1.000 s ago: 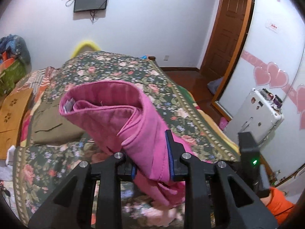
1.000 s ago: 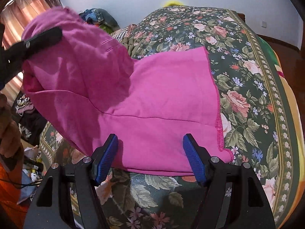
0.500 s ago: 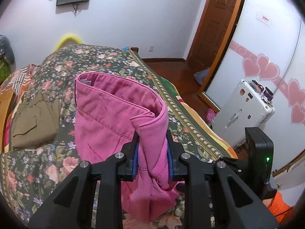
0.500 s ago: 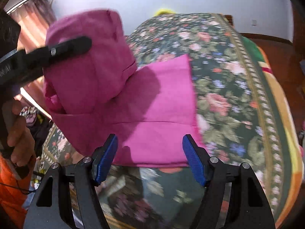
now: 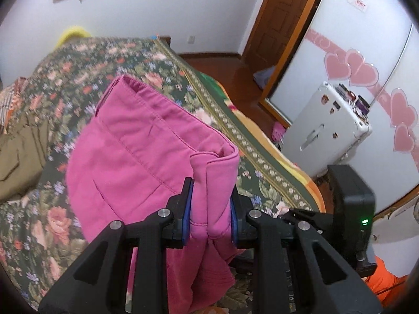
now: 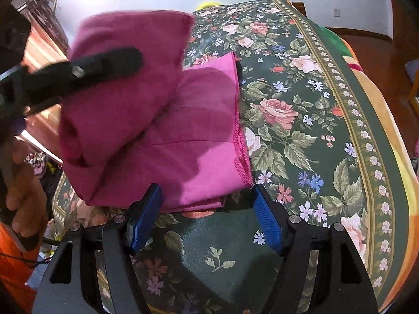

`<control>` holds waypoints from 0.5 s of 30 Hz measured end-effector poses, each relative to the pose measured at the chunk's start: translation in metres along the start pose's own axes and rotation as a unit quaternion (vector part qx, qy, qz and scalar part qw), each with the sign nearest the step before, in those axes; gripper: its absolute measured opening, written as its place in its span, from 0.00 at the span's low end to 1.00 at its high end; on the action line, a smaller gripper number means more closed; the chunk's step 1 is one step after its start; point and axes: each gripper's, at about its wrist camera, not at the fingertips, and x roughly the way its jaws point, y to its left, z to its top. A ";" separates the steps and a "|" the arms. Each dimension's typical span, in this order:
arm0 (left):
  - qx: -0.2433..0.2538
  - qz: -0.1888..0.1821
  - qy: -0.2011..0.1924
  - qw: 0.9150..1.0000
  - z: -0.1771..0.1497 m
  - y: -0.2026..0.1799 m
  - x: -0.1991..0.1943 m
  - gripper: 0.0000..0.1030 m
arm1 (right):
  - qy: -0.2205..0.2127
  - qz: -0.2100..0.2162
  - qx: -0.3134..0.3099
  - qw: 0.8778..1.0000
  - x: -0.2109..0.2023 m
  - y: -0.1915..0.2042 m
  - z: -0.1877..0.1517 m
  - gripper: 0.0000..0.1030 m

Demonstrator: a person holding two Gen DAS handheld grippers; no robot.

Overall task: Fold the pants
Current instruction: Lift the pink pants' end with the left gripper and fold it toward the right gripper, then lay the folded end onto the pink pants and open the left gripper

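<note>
Pink pants (image 5: 146, 154) hang over the floral bedspread (image 5: 78, 60), their waistband end lifted and doubled over. My left gripper (image 5: 210, 204) is shut on a bunched fold of that end, blue pads pressing both sides. In the right wrist view the lifted pink pants (image 6: 123, 83) arch over the lower layers, which lie flat on the bedspread (image 6: 314, 130). The left gripper's black finger (image 6: 86, 70) crosses the lifted cloth. My right gripper (image 6: 207, 209) stands open just in front of the flat layers' near edge, with no cloth between its blue pads.
Olive-brown garment (image 5: 18, 154) lies on the bed's left side. A white suitcase (image 5: 324, 130) stands beside the bed near a wardrobe with pink hearts. A wooden door (image 5: 277, 26) is beyond. A person's hand (image 6: 23, 191) and orange sleeve show at left.
The left gripper has carried the lifted waistband end across and lower over the flat layers, and the fold now stands more squarely. The right gripper has edged closer to the pants' near edge.
</note>
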 end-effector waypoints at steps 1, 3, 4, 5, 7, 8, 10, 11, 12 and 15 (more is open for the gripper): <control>-0.002 -0.004 0.010 1.000 -0.001 0.001 0.005 0.22 | 0.000 0.000 0.001 1.000 0.000 0.000 0.000 0.66; -0.012 -0.015 0.026 0.999 -0.004 0.002 0.014 0.23 | 0.001 0.001 0.002 1.000 -0.002 0.000 0.000 0.66; -0.022 -0.022 0.035 0.999 -0.005 0.005 0.019 0.23 | 0.002 0.002 0.003 1.000 -0.003 -0.001 0.000 0.66; -0.028 -0.025 0.040 0.999 -0.007 0.006 0.021 0.24 | 0.002 0.002 0.004 1.000 -0.004 -0.001 -0.001 0.66; -0.037 -0.031 0.050 0.998 -0.009 0.009 0.025 0.40 | 0.003 0.004 0.008 1.000 -0.006 -0.003 -0.001 0.66; -0.041 -0.032 0.053 0.997 -0.009 0.010 0.027 0.49 | 0.002 0.004 0.011 1.000 -0.007 -0.004 -0.001 0.66; -0.055 -0.042 0.063 0.996 -0.013 0.014 0.032 0.60 | 0.000 0.002 0.015 1.000 -0.011 -0.006 -0.001 0.66; -0.057 -0.043 0.066 0.995 -0.014 0.015 0.033 0.60 | -0.002 0.000 0.017 1.000 -0.014 -0.007 -0.002 0.66; -0.057 -0.043 0.069 0.995 -0.014 0.015 0.034 0.60 | -0.004 -0.003 0.017 1.000 -0.016 -0.008 -0.002 0.66; -0.055 -0.044 0.068 0.995 -0.013 0.014 0.028 0.60 | -0.009 -0.012 0.020 1.000 -0.023 -0.011 -0.003 0.66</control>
